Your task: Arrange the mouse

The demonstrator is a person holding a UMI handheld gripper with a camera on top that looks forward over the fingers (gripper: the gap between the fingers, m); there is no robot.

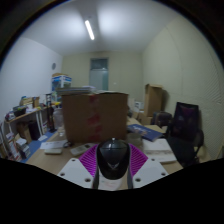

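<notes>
Here the gripper (113,170) is clamped on the black mouse (113,155), its pink pads (88,160) pressing on both flanks, the mouse held above the desk (50,157) with a cardboard box (95,115) beyond. It looks light, rigid and smooth-shelled, so likely slippery; I judge the narrow sides at mid-body the safest place to hold
</notes>
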